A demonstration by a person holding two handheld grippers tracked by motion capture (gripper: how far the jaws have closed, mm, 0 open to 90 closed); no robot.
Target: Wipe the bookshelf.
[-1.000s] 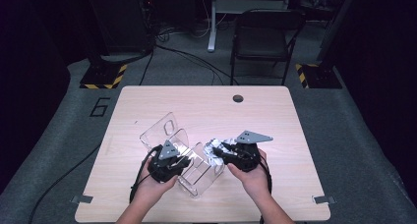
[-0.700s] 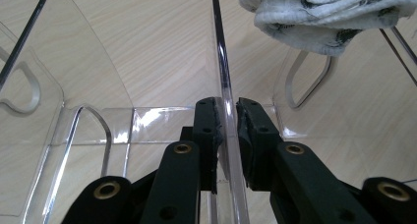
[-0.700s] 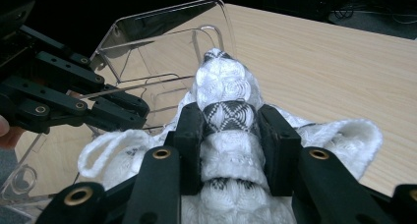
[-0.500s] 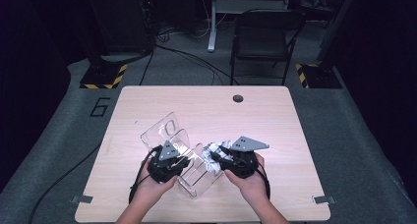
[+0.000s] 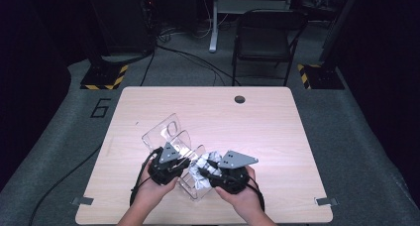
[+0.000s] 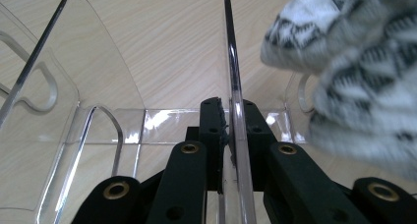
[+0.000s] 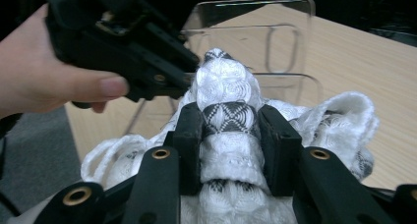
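A clear rack (image 5: 171, 137) is standing on the worktop (image 5: 257, 122). The left tool (image 6: 230, 123) is clamping one upright divider (image 6: 232, 86) of it between its jaws. Just right of that tool, the right tool (image 7: 230, 123) is gripping a white patterned cloth (image 7: 223, 86), perhaps a sock.

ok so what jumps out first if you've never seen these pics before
The two black tools meeting at the near edge of the wooden table draw the eye first. The left tool is clamped on an upright divider of a clear plastic rack, while the right tool pinches a bunched white cloth with black patterning. Beyond the table, a dark folding chair stands on the grey floor.
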